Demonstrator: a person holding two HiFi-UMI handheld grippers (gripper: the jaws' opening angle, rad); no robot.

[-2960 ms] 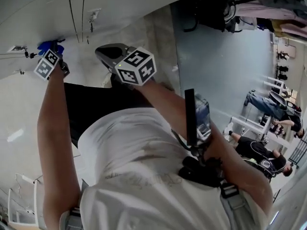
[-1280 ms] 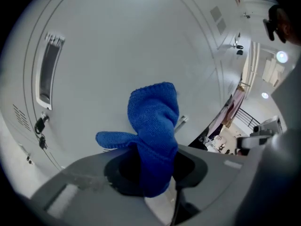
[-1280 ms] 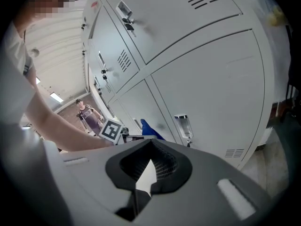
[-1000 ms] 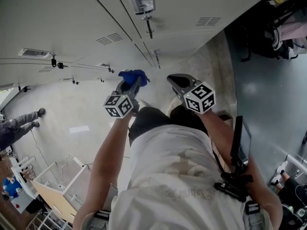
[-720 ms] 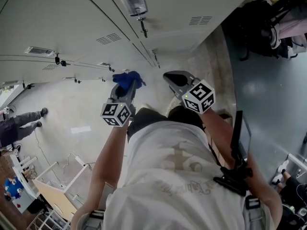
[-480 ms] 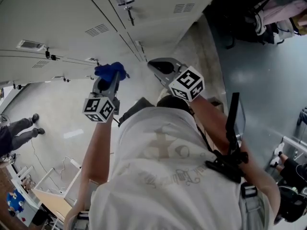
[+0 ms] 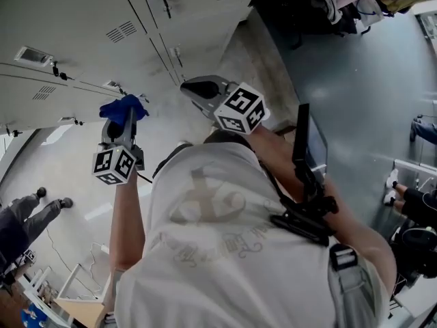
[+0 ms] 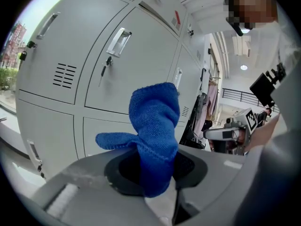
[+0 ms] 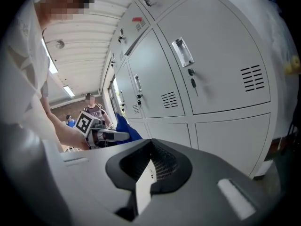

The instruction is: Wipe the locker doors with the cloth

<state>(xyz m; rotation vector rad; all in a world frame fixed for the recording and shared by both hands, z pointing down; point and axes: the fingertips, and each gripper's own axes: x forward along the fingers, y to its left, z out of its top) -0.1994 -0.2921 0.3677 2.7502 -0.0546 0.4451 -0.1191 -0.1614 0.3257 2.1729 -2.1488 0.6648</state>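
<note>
A blue cloth (image 8: 155, 121) sticks up from my left gripper (image 8: 153, 167), which is shut on its lower end. In the head view that gripper (image 7: 117, 130) holds the cloth (image 7: 123, 107) a short way off the grey locker doors (image 7: 82, 19). The cloth touches no door. The lower locker doors (image 8: 117, 65) fill the left gripper view. My right gripper (image 7: 193, 89) is shut and holds nothing, level with the left one and to its right. Its own view shows the joined jaws (image 9: 149, 167) facing more locker doors (image 9: 211, 69), with the left gripper (image 9: 107, 135) and the cloth (image 9: 126, 127) beside it.
Handles, keys and vents stick out of the doors (image 8: 118, 40). Dark bags and hanging clothes (image 7: 321, 5) crowd the locker row's far end. People stand on the grey floor at the left (image 7: 27, 217) and the right (image 7: 413, 197). A white frame (image 7: 61, 285) stands low left.
The head view has swung, and both grippers now sit lower and further left in it. The left gripper keeps its hold on the cloth. The right stays shut.
</note>
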